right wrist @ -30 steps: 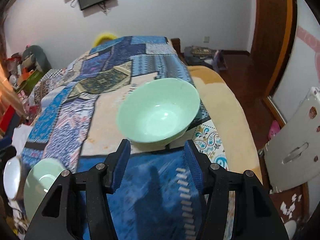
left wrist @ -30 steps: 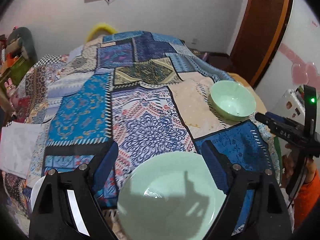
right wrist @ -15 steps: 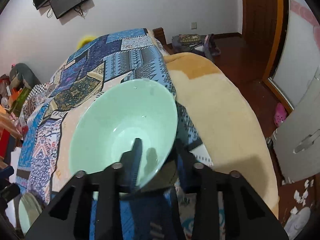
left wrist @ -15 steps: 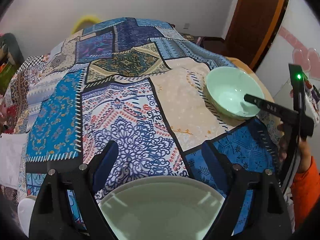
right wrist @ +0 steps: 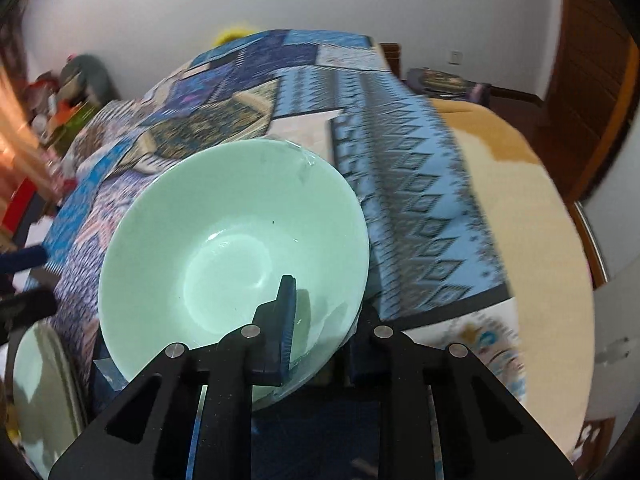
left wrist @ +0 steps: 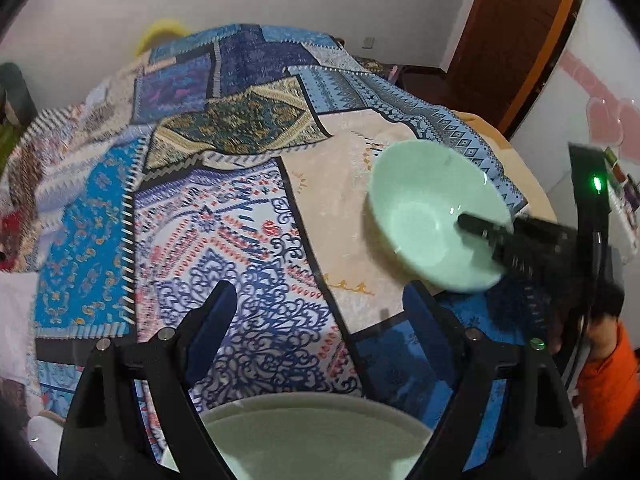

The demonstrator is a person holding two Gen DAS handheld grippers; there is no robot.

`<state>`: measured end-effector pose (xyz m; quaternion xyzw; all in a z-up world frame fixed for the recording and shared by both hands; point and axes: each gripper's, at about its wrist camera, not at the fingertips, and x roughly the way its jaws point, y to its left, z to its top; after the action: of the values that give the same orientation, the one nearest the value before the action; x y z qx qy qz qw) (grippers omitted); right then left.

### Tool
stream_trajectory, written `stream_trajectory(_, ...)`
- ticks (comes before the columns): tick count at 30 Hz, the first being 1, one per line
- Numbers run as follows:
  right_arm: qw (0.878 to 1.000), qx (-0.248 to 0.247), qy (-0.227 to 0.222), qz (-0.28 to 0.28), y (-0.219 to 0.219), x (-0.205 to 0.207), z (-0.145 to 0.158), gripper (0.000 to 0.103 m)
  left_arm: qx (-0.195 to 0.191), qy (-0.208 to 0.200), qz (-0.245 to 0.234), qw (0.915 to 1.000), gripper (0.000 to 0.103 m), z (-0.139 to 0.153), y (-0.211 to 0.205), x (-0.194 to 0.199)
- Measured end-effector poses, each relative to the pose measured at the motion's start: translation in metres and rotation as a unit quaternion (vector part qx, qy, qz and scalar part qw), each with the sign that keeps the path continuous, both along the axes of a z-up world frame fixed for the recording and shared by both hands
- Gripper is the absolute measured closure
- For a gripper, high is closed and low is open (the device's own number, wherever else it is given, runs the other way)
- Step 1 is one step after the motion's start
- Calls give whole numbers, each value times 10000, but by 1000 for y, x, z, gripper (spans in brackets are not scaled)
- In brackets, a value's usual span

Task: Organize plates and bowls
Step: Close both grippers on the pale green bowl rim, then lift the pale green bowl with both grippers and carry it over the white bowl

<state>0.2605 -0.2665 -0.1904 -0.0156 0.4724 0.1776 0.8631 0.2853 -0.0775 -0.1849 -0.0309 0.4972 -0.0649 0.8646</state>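
A pale green bowl [right wrist: 224, 240] is tilted and lifted off the patterned cloth, its near rim pinched by my right gripper [right wrist: 320, 320]: one finger inside, one outside. It also shows in the left wrist view [left wrist: 424, 208] at the right, with the right gripper [left wrist: 500, 240] on it. My left gripper [left wrist: 320, 300] is open; a second pale green bowl [left wrist: 316, 436] sits low between its fingers, under the camera, and shows in the right wrist view [right wrist: 44, 392] at lower left.
A patchwork cloth [left wrist: 224, 216] covers the round table [right wrist: 536, 216], whose tan edge is bare at the right. A white dish [left wrist: 40, 436] lies at the lower left edge. A wooden door [left wrist: 516, 36] stands at far right.
My right gripper moved onto the far bowl, shut on its rim and tilted it up off the cloth. My left gripper shifted so the near bowl dropped lower in view.
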Motion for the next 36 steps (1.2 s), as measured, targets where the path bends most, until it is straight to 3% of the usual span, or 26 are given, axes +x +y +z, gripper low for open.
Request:
stream_trajectory(3,9997,43,26,252,9,-9,0,84,-274,124,-33,9995,18,-5,2,6)
stream_trajectory(6,9989,76,69,463,19,-18,0,84,-233,293,-24,9993,18,-12,-1,10)
stream_trajectory(15,9976,317,366,495,26,-25,-3,81,-127,873,-145,9960,55,-41,-8,12)
stream_trajectory(18,9973,467,440,350,24,-24,-2,81,-121,815,-194,9964,62,-42,-11,12)
stream_trajectory(26,9973,444,496,306,29,-27,-5,80,-85,743,-194,9970,70,-46,-16,17)
stream_trajectory(31,9987,288,341,261,34,-32,-1,82,28,592,-339,9977,85,-44,-24,14)
stream_trajectory(36,9990,306,280,188,32,-36,4,82,-14,572,-321,9978,85,-41,-24,9)
